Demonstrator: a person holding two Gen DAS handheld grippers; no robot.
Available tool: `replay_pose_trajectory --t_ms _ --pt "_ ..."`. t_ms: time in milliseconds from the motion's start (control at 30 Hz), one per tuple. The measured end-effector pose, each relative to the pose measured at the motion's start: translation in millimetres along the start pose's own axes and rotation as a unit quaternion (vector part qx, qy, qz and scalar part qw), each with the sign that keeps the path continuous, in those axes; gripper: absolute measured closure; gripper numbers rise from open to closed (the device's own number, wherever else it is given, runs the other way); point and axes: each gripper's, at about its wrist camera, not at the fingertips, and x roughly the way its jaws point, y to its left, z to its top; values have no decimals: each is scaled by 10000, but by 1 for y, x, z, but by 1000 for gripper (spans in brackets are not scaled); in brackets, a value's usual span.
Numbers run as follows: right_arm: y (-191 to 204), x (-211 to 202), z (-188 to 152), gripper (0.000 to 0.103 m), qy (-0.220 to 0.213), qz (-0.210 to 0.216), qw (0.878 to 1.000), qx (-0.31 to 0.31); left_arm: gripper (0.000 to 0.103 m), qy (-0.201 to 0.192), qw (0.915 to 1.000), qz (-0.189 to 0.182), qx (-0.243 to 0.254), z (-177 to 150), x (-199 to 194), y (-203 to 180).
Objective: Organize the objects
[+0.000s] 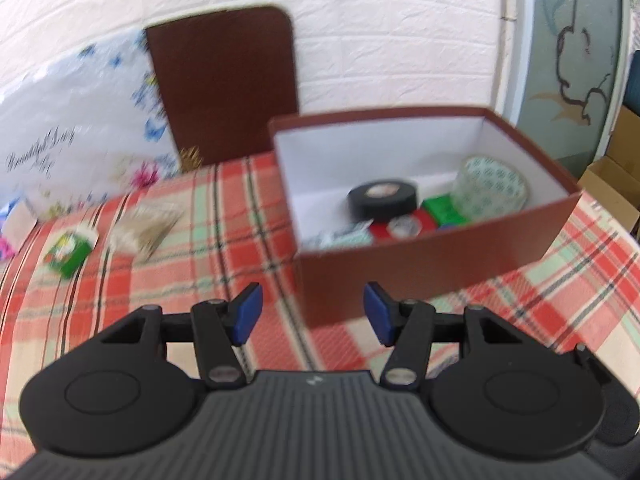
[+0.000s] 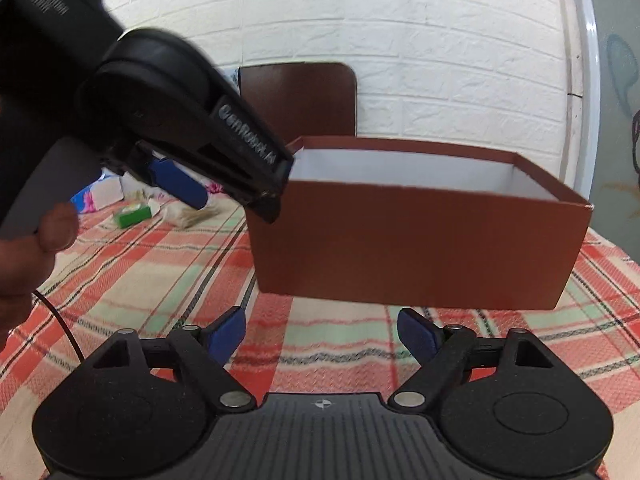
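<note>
- Left gripper (image 1: pixel 312 314): jaws spread wide, holding nothing, blue pads over the checked tablecloth (image 1: pixel 200 248), just short of the brown box (image 1: pixel 432 248).
- Right gripper (image 2: pixel 322 338): jaws released, empty, facing the same box from lower down.
- The left gripper's side reads "GenRobot.AI" in the right wrist view.
- The cardboard box, white inside, holds a black tape roll (image 1: pixel 382 198), a clear patterned roll (image 1: pixel 494 188) and a green block (image 1: pixel 444 210).
- A green packet (image 1: pixel 70 252) lies on the table well left of the box.
</note>
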Motion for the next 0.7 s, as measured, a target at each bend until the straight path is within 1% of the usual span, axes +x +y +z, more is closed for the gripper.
replay_pose_trajectory --t_ms 133,267,500,633,700 --pt "4 3 -5 26 177 58 9998 39 45 179 9996 179 -96 -18 5 14" --pt "9 -1 -9 26 242 34 9997 -38 45 371 9987 297 -196 -33 13 27" --pt "3 6 -11 26 443 21 9989 130 43 540 9974 385 -286 -48 22 38" --pt "-4 11 -12 26 591 47 9978 303 40 461 9974 491 -255 -58 27 42" --pt "-7 14 -13 26 668 58 9970 390 35 354 9974 600 -205 -69 32 46"
